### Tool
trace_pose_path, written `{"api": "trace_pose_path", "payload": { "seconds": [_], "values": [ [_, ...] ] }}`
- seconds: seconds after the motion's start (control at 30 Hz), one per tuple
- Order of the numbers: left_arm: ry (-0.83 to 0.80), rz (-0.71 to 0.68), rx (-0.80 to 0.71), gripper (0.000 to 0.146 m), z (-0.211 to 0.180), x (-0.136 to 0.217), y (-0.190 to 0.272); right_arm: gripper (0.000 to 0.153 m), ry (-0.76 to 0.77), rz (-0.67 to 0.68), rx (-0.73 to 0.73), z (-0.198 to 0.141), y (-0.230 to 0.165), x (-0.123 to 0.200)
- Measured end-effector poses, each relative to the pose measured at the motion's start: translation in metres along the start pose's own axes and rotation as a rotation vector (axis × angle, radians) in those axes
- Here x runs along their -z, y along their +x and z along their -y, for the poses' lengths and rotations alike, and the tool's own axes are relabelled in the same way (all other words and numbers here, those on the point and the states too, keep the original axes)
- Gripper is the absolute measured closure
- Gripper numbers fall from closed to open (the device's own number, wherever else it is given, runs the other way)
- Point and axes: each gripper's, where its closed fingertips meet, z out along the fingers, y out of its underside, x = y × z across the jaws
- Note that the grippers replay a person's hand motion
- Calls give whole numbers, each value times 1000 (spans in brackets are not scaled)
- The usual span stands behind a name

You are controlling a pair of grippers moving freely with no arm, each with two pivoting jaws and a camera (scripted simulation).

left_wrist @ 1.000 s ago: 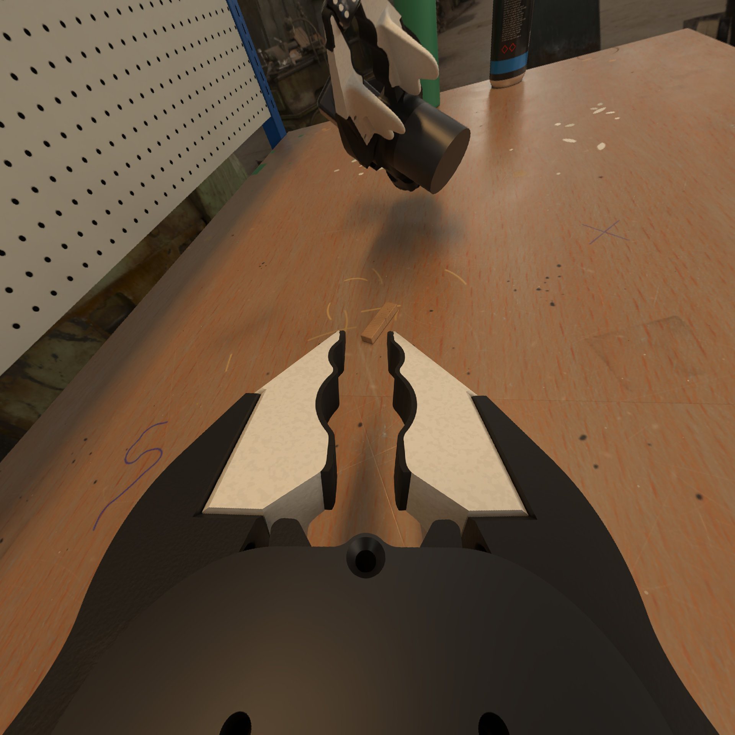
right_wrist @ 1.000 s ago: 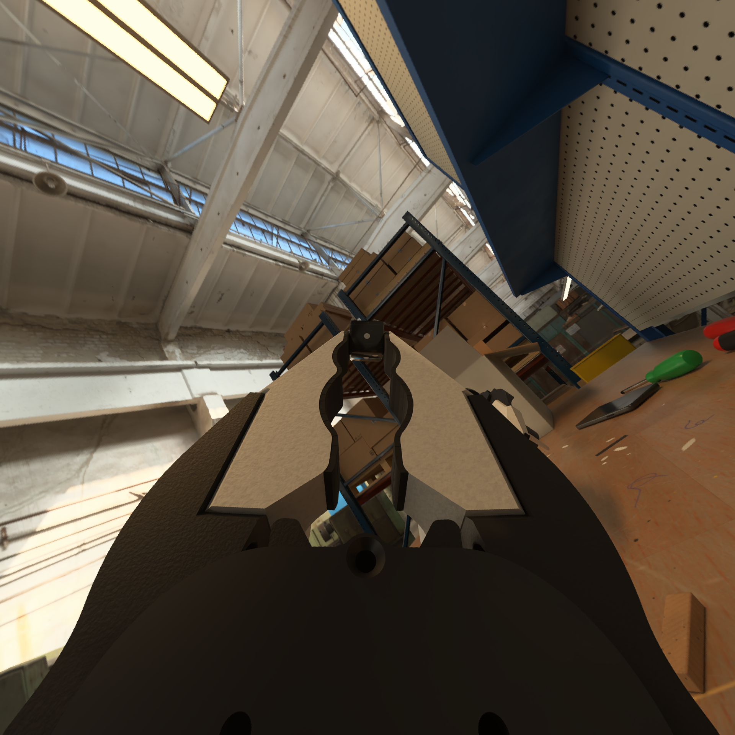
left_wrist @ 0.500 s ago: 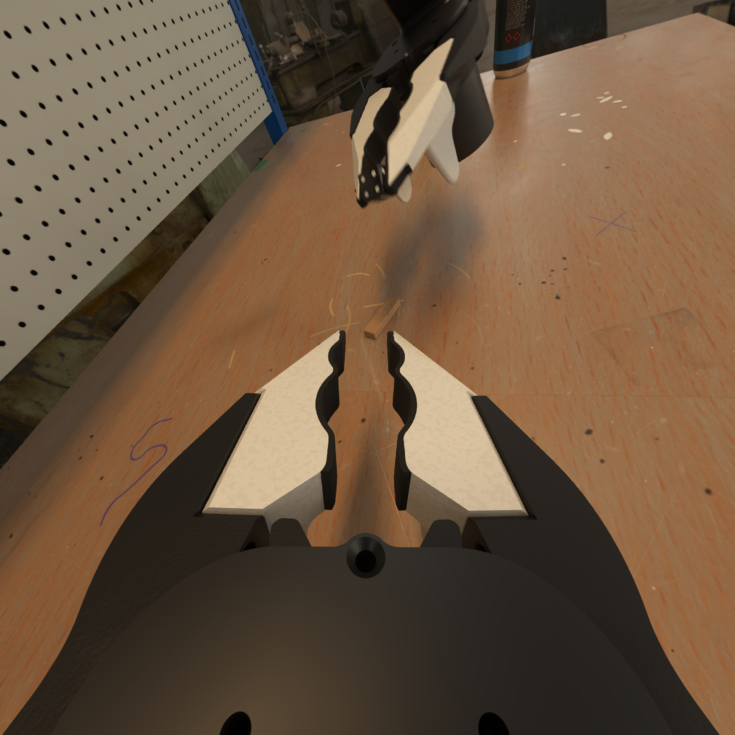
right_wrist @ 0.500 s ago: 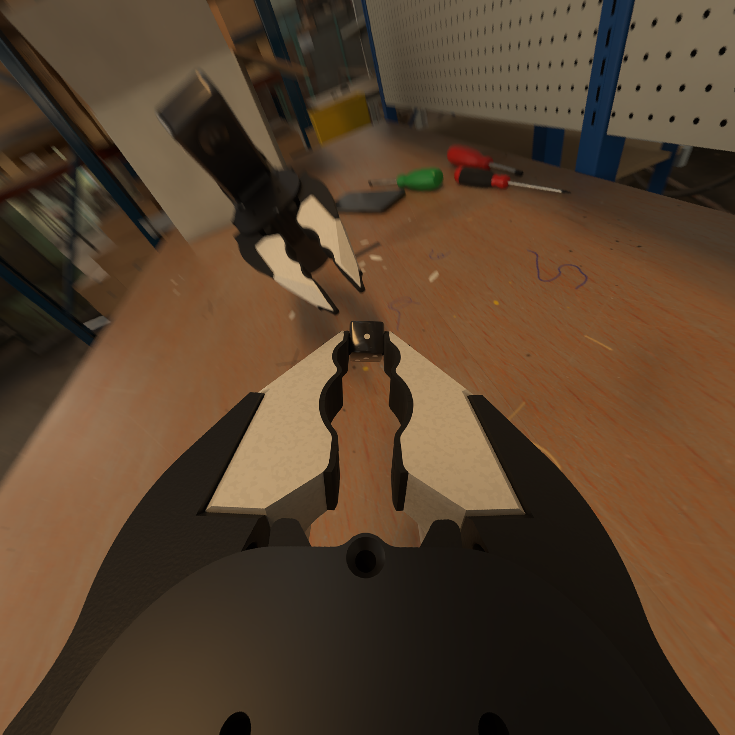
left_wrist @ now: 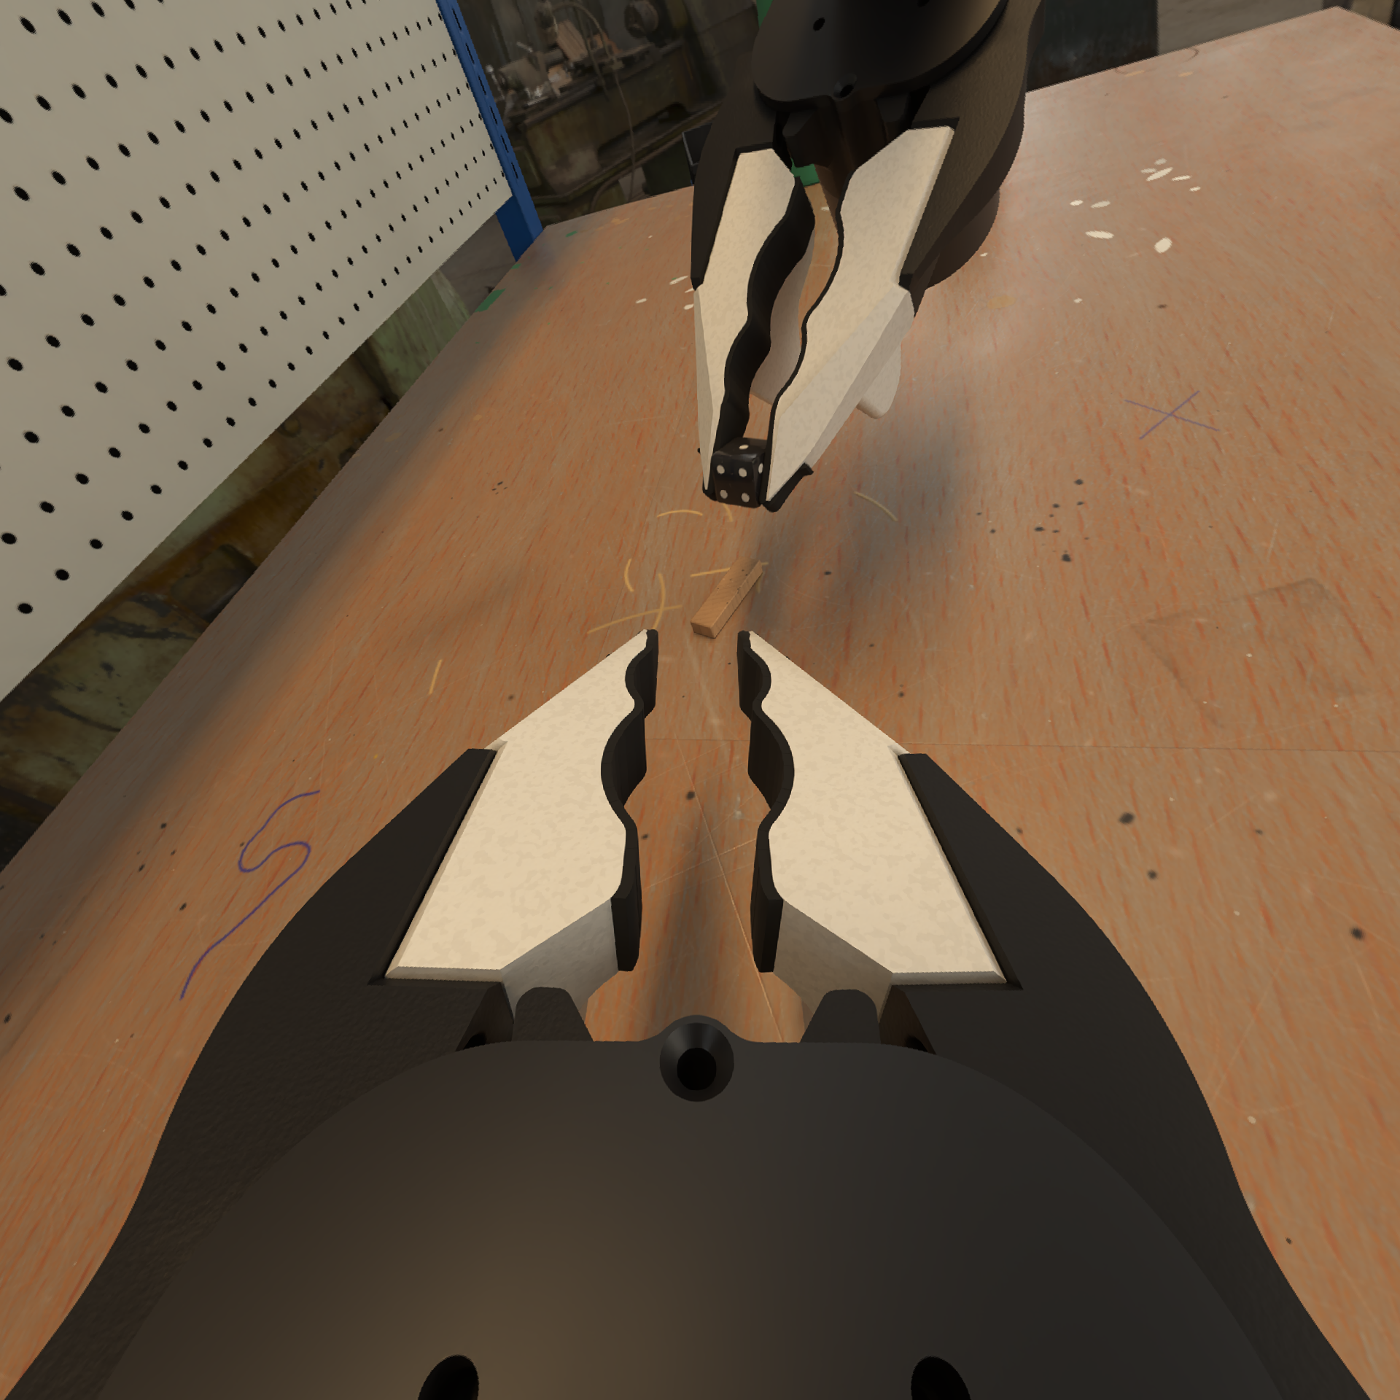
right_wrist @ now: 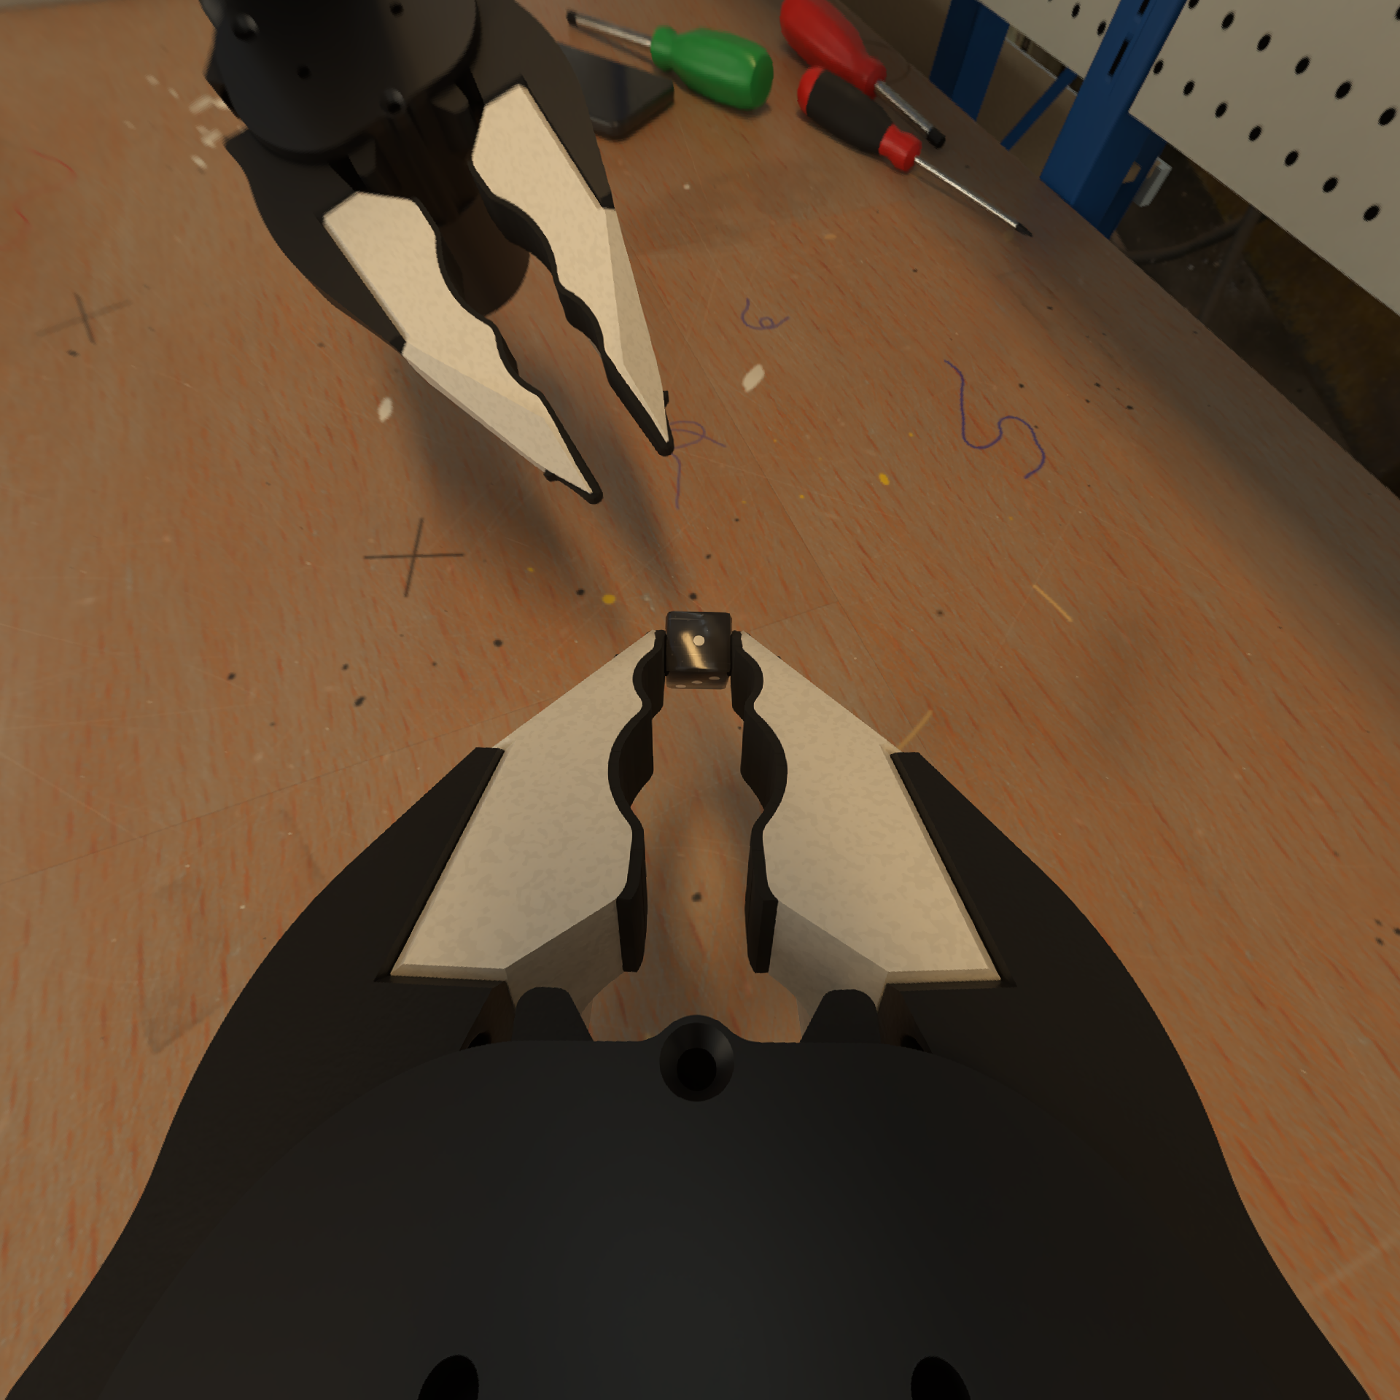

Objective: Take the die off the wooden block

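Two fingertips of the right gripper [right_wrist: 697, 644] pinch the small black hard-plastic die with white pips [right_wrist: 698, 653], held above the middle of the scuffed plywood workbench [left_wrist: 1098, 682], clear of the thin pale wooden block [left_wrist: 726, 600] lying flat below. Judging by looks, it is light, rigid and glossy, so flat opposite faces suit gripping best. The left gripper [left_wrist: 695, 642] hovers part-open, empty

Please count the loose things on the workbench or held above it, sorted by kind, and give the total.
Die: 1
Wooden block: 1
Screwdrivers, green, red, black-and-red: 3
Dark flat slab: 1
Total: 6
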Motion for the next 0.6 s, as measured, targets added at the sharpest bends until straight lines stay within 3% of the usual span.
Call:
{"api": "trace_pose_path", "payload": {
  "seconds": [0.6],
  "values": [
    [5,-6,-2,126,2,1,2,136,-82,-89,105,-6,0,-5]
  ]
}}
